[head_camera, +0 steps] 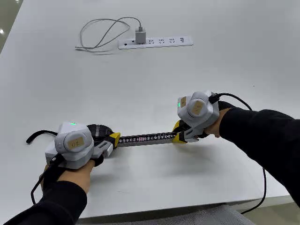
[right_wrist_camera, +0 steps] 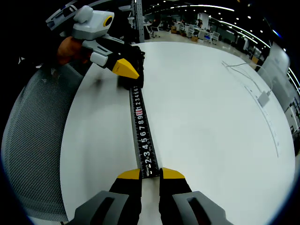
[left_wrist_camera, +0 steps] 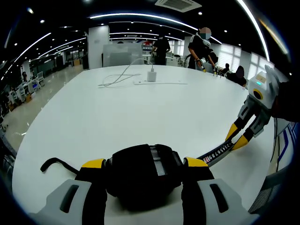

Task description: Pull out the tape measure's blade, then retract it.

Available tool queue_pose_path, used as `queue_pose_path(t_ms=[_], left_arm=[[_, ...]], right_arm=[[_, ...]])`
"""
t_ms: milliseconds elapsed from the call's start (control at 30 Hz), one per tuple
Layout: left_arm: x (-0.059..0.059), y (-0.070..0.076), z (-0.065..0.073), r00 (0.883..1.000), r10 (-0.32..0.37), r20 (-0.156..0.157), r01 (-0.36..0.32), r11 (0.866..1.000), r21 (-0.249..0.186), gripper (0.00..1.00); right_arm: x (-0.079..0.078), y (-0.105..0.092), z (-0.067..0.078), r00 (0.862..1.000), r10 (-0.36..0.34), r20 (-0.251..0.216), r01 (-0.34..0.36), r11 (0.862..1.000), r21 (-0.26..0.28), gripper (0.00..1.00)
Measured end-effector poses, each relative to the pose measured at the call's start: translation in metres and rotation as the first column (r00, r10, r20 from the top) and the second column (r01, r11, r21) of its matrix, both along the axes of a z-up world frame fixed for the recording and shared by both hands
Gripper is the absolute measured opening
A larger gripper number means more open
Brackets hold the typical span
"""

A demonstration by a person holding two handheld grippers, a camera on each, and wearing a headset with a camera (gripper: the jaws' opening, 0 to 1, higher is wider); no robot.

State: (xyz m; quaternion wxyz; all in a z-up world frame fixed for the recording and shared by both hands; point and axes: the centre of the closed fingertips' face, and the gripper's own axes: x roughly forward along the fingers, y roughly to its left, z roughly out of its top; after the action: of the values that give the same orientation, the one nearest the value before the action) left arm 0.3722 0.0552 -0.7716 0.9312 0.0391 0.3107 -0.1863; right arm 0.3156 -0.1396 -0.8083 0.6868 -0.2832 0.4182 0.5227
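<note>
Bright ceiling strip lights [left_wrist_camera: 136,15] cast soft shadows; sharp focus, fisheye-bent edges.

- what colour is the tape measure [left_wrist_camera: 140,180]?
- black; its blade [right_wrist_camera: 141,131] is black too, with white numerals and one red mark.
- and the grippers?
- left gripper [left_wrist_camera: 145,164] and right gripper [right_wrist_camera: 151,174]: grey, yellow tips. the table [head_camera: 140,75] and power strip [head_camera: 159,42] are white.

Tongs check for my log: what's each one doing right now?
Left tongs: shut on the tape measure case.
Right tongs: shut on the blade end.
</note>
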Motion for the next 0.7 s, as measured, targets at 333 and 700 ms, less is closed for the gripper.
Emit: queue_pose_path(t_ms=[333, 700], left_arm=[[0.0004, -0.0001, -0.0004, 1.0, -0.002, -0.001, 0.002, 1.0, -0.005, 0.6], [-0.0007, -0.0001, -0.001, 1.0, -0.007, -0.005, 0.007, 1.0, -0.006, 0.6]], right_arm=[[-0.0001, 0.0012, 0.0004, 1.0, -0.007, -0.001, 0.007, 1.0, 0.009, 0.1], [-0.0006, 0.0052, 0.0001, 1.0, -0.004, 0.002, 0.004, 1.0, 0.006, 0.1]])
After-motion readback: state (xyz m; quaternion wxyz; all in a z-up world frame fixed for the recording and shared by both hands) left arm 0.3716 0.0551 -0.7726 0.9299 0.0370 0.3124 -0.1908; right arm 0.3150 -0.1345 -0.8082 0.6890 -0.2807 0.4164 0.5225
